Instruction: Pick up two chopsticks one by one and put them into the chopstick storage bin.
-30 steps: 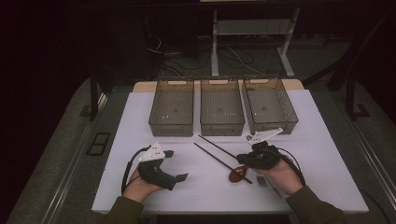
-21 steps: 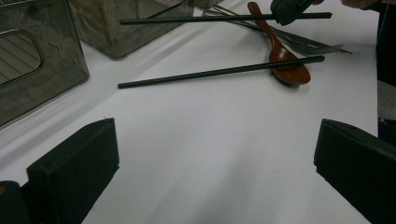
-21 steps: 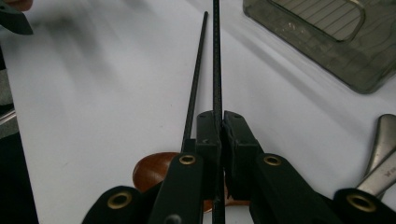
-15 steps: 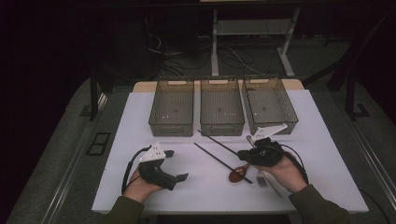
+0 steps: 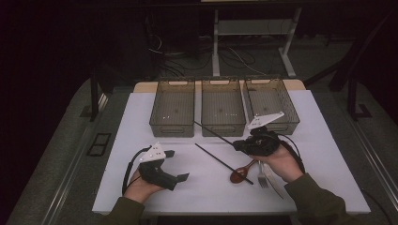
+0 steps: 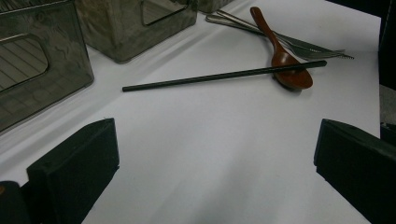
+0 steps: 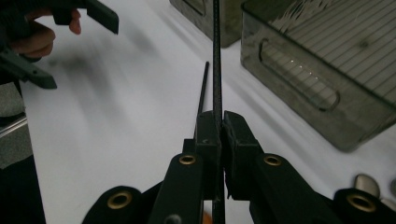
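Chopstick [image 7: 217,56] in the right gripper [image 7: 222,135]: matt black, finely textured. Spoon [image 6: 282,56]: glossy brown wood; fork [image 6: 308,46]: shiny metal. Bins [image 5: 172,108]: smoky translucent plastic, on smooth white table sheet [image 5: 141,117].

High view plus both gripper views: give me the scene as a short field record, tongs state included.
surface: white table
bins: three clear bins in a row at the far side, all empty
right tongs: shut on held chopstick, which points toward the bins
left tongs: open, nothing between them, resting low at the table
loose items: second chopstick lying across wooden spoon; fork and knife beside them
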`<action>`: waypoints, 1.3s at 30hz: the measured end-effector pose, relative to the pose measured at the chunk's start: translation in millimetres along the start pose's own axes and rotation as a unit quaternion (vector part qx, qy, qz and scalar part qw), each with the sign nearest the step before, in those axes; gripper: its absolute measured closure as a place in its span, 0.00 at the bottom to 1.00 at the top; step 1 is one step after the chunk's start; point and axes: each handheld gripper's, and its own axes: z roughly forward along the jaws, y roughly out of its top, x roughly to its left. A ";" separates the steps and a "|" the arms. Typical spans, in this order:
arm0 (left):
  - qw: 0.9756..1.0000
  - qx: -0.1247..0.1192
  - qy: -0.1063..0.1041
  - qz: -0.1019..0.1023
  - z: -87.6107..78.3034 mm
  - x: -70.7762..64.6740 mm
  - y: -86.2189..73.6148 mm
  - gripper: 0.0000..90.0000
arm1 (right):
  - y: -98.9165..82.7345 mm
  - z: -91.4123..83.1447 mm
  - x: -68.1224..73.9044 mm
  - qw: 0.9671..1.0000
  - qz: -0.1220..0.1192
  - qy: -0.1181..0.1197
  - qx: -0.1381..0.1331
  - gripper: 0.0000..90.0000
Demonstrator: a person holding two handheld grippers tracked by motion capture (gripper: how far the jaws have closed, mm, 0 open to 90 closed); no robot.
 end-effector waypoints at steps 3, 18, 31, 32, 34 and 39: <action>1.000 -0.002 0.000 -0.001 -0.5 0.7 0.1 0.00 | 9.3 1.4 -2.6 1.000 0.001 0.003 -0.005 0.94; 1.000 -0.004 -0.002 -0.003 -1.1 1.0 0.6 0.00 | 52.3 15.7 -11.3 1.000 0.006 -0.003 -0.008 0.94; 1.000 -0.008 -0.005 -0.006 -1.4 0.6 0.9 0.00 | 89.8 52.9 -8.2 1.000 0.006 -0.015 0.006 0.94; 1.000 -0.008 -0.004 -0.006 -1.5 0.5 1.0 0.00 | 92.8 56.1 -8.3 1.000 0.004 -0.016 0.008 0.94; 1.000 -0.011 -0.005 -0.006 -1.5 0.4 0.9 0.00 | 95.9 59.3 -8.3 1.000 0.004 -0.017 0.009 0.94; 1.000 -0.009 -0.006 -0.004 -2.5 1.0 1.3 0.00 | 110.3 76.7 -10.5 0.999 0.009 -0.028 0.020 0.94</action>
